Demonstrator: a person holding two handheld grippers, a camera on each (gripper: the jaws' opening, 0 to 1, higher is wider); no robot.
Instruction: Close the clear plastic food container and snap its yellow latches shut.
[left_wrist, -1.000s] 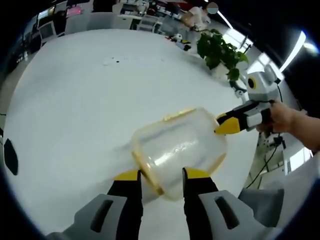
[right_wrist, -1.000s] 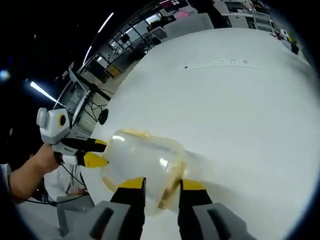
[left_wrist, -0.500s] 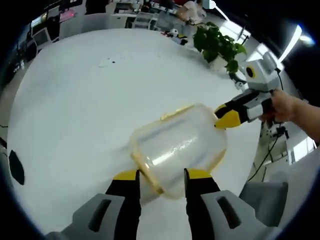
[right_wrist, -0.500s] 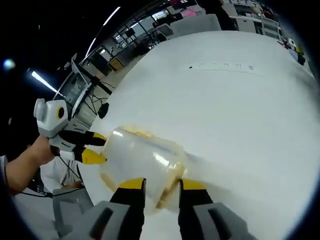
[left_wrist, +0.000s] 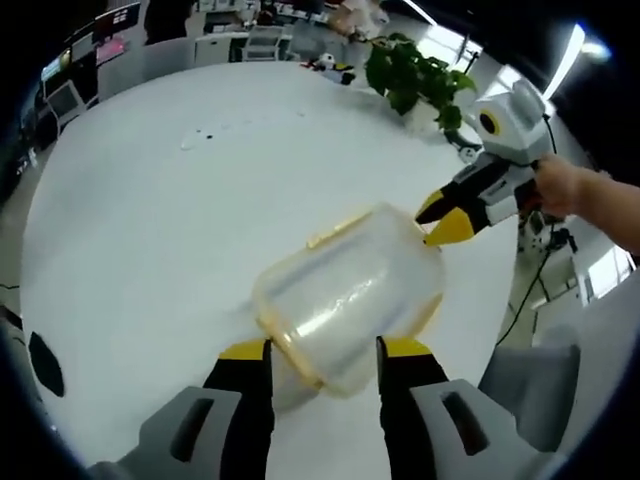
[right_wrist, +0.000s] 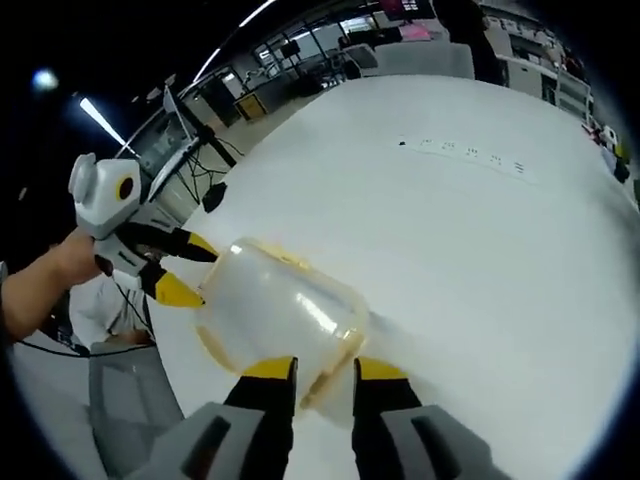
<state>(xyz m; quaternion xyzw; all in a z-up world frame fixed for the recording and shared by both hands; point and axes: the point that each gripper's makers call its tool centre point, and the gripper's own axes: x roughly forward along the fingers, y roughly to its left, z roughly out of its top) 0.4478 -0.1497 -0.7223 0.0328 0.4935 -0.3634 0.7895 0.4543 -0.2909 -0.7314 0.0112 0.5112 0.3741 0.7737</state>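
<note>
The clear plastic container hangs above the white tabletop, carried between the two grippers, one at each end. In the left gripper view the left gripper has its jaws set on either side of the container's near yellow rim; whether they pinch the edge or merely bracket it cannot be told. At the container's far end in that view, the right gripper touches the wall with its yellow tips slightly apart. The right gripper view gives the mirror case: its own jaws straddle the container's near yellow edge, and the left gripper meets the opposite end, tips apart.

A yellow latch lies along the container's upper edge, apparently not pressed home.

To do this step well, the person would likely set the container down on the tabletop first, so the surface takes the push. One gripper should steady the body while the other presses a latch toward the wall, squarely, since the smooth plastic may slip or roll under an off-centre force.
</note>
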